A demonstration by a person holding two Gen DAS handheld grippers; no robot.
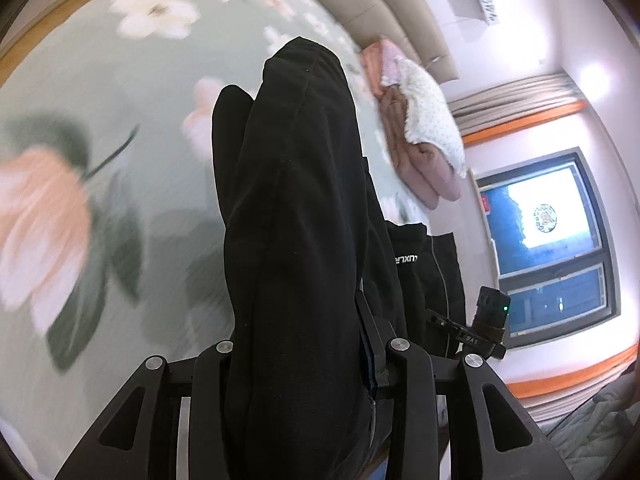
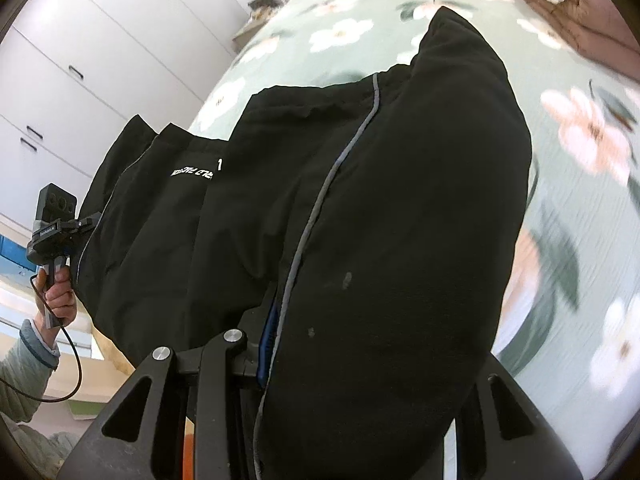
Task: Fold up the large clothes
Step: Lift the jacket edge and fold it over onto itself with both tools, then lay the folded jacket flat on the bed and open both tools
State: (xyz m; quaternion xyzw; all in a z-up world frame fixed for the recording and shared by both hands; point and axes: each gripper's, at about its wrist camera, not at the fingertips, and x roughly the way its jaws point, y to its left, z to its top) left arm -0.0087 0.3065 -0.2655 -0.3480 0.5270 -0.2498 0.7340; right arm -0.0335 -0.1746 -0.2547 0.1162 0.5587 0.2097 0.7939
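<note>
Clearly, left wrist view: left gripper (image 1: 304, 344) pinching black fleece garment with grey piping (image 1: 296, 200), lifted above floral green bedspread (image 1: 100, 160). Right wrist view: right gripper (image 2: 276, 344) clamped on same garment (image 2: 400, 220); bulky folds could slip out, bunching the fold.

A home bedroom is shown. A bed is covered by a pale green floral bedspread (image 1: 120, 128), with a padded beige headboard (image 1: 404, 24) behind it. Folded pink blankets (image 1: 420, 160) are stacked at the head. White built-in wardrobes (image 2: 100, 52) line one wall, and a curtained window (image 1: 552, 236) is seen.
</note>
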